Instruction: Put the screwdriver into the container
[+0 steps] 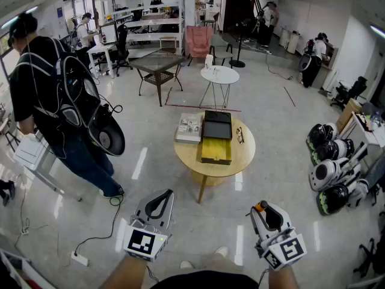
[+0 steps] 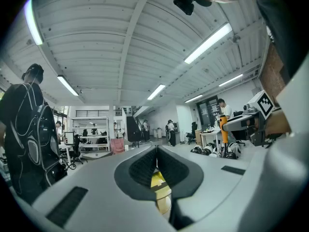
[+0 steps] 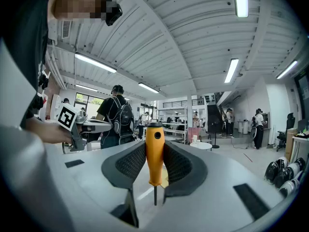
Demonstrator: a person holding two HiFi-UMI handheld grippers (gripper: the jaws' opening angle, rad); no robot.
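Note:
My right gripper (image 1: 265, 209) is shut on an orange-handled screwdriver (image 1: 261, 207). In the right gripper view the screwdriver (image 3: 154, 151) stands upright between the ribbed pads (image 3: 132, 162), its thin shaft pointing down. My left gripper (image 1: 160, 197) is low at the left. In the left gripper view its jaws (image 2: 156, 152) are shut with nothing between them. Ahead stands a round wooden table (image 1: 243, 156). On it lies a yellow open container (image 1: 216, 151), with a black box (image 1: 218, 125) just behind. Both grippers are well short of the table.
A book (image 1: 190, 127) and glasses (image 1: 240, 135) also lie on the table. A person with a backpack (image 1: 60, 110) stands at the left. A small white table (image 1: 219, 74) is behind, helmets (image 1: 329, 164) at the right, and a cable with a power strip (image 1: 79, 258) on the floor.

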